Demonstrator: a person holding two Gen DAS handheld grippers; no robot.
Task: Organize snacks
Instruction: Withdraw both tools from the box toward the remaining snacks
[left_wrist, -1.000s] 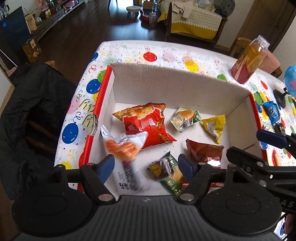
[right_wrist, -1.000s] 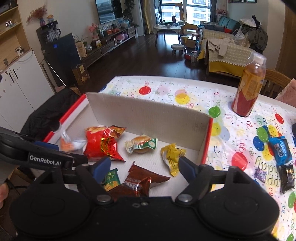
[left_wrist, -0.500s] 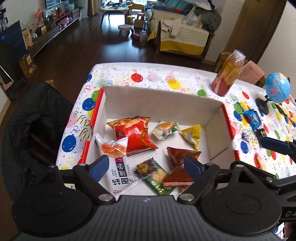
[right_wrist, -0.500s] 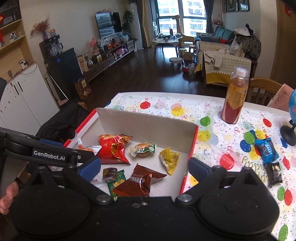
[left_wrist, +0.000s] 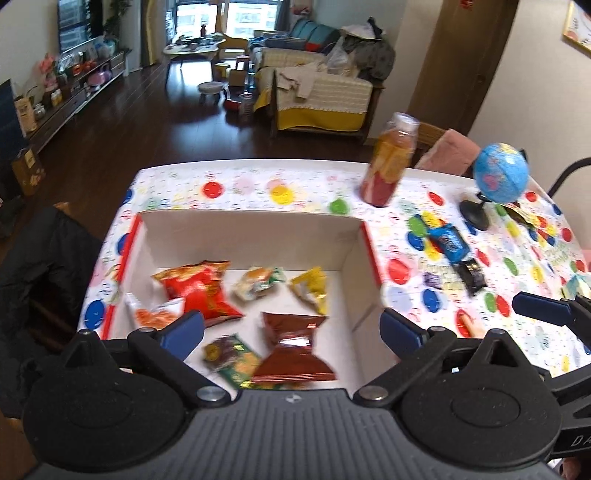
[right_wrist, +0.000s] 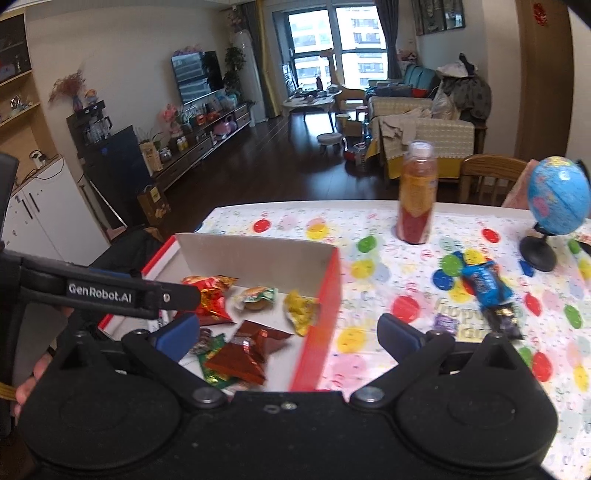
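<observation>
"GenRobot.AI" on left gripper (right_wrist: 110, 295)

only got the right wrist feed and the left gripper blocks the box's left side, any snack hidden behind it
observer: yes, a white packet with orange print lies against the left wall of the box, right beside the red bag.
operator: ok and is the left gripper holding anything
observer: no, the left gripper is opening above the box, with nothing between its fingers.
</observation>
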